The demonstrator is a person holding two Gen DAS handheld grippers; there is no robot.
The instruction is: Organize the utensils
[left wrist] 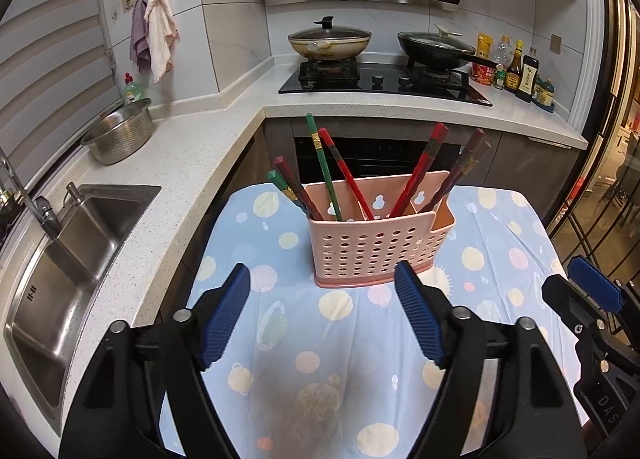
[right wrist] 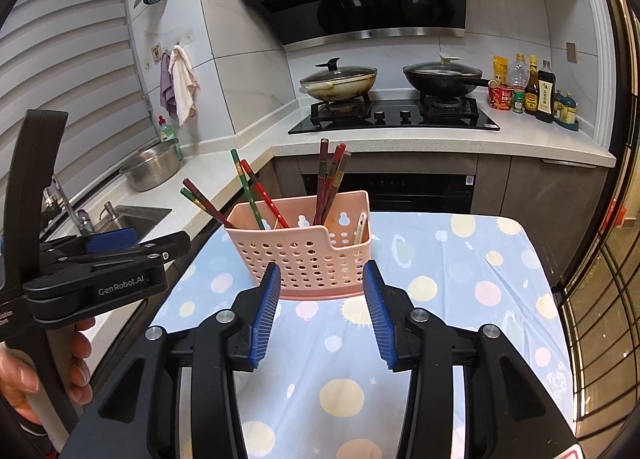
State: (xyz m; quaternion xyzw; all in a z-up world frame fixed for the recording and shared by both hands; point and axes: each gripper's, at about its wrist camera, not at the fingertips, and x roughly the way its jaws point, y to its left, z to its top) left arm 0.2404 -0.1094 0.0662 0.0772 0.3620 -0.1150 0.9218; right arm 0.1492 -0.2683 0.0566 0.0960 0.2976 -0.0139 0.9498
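Observation:
A pink perforated utensil holder point(left wrist: 374, 247) stands on a small table with a blue dotted cloth point(left wrist: 288, 339). Several red, green and dark chopsticks point(left wrist: 344, 175) lean in its compartments. The holder also shows in the right wrist view point(right wrist: 316, 255) with the chopsticks point(right wrist: 330, 183) and a pale utensil point(right wrist: 360, 231) in its right section. My left gripper point(left wrist: 322, 323) is open and empty, just in front of the holder. My right gripper point(right wrist: 322, 319) is open and empty, close before the holder. The right gripper also shows at the left view's right edge point(left wrist: 588, 299).
A steel sink point(left wrist: 68, 259) and a metal colander point(left wrist: 120, 135) sit on the white counter to the left. A stove with two lidded pans point(left wrist: 330, 43) and sauce bottles point(left wrist: 516, 71) stands behind. A glass door point(right wrist: 596, 299) is to the right. The left gripper body point(right wrist: 96, 271) is at the left.

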